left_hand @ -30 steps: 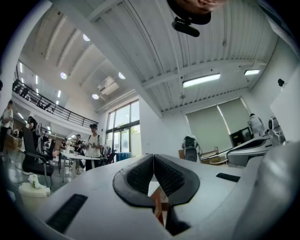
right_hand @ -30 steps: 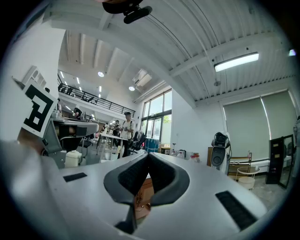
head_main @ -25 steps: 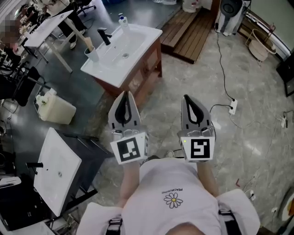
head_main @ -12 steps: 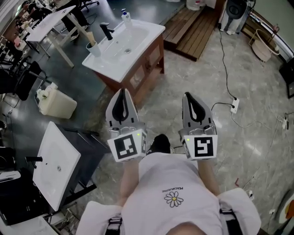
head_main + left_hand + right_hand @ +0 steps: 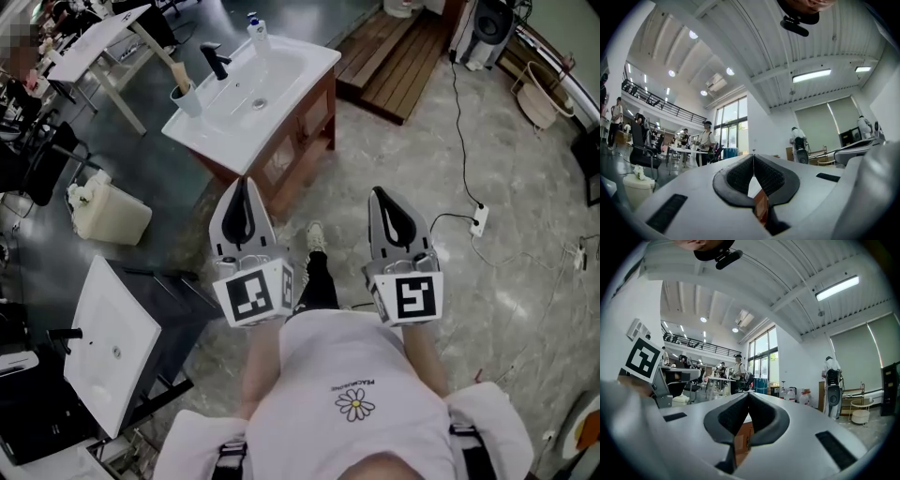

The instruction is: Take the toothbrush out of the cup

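Well, my foot [image 5: 316,236] has swung out ahead between the two tools, where a second ago there was only bare floor. Both tools have kept side by side in front of me, so I judge I am walking up to the sink and the reach itself has not begun.

The left tool [image 5: 242,181] has its jaws closed tip to tip with nothing between them, and the right tool [image 5: 377,191] is pinched together and empty in the same way. One of them will have to spread before it can take anything.

The cup [image 5: 187,99] stands upright on the white counter [image 5: 281,103], at the corner left of the black faucet [image 5: 216,64]. It is well apart from both tools. The toothbrush [image 5: 178,74] stands in it, a pale handle sticking up above the rim and leaning away to the left. It looks slim and light. Its head is too small for me to make out from here.
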`<state>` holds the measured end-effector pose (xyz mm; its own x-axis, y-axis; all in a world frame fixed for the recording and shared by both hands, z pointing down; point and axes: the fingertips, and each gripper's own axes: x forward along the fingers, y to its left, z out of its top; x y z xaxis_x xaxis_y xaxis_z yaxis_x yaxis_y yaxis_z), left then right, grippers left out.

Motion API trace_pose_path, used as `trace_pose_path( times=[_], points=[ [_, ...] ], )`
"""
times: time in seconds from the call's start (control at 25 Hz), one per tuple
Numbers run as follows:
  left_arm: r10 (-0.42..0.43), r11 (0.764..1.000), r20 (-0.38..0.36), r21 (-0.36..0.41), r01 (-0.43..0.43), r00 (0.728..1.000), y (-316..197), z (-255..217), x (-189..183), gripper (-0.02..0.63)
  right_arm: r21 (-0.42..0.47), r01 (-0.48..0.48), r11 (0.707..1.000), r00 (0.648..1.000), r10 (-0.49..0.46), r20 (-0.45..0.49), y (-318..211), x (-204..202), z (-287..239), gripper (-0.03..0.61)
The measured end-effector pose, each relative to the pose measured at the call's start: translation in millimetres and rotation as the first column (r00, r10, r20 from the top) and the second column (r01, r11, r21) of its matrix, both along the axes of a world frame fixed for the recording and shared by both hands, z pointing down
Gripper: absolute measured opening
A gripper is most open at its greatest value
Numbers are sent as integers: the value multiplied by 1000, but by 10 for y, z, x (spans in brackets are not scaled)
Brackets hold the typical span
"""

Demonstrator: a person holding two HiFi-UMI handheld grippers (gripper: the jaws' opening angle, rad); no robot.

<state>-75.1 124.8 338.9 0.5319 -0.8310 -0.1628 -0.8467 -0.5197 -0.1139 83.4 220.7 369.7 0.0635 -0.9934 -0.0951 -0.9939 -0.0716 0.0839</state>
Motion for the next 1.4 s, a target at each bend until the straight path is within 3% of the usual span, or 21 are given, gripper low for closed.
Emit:
trace_pose_path(
  times=[0.36, 0.92, 1.12, 1.4],
  points=[
    [-3, 999, -35, 42, 5, 999, -1107, -226, 346, 17, 25, 0, 1000, 1000, 0, -7, -1195, 385, -188, 11],
    [-99, 995, -84, -34, 97, 992, -3387, -194, 278, 17, -12, 200, 980, 978, -200, -52, -3752, 127, -382, 12],
    [-172, 983, -71, -70, 168, 982, -3825, -123, 121, 17, -62, 273, 960, 960, -276, -41, -4204, -62, -275, 12],
    [-224, 972, -30, -78, 221, 974, -4058, -44, 264, 17, -63, 356, 932, 933, -358, -23, -4624, -25, -259, 12]
  ],
)
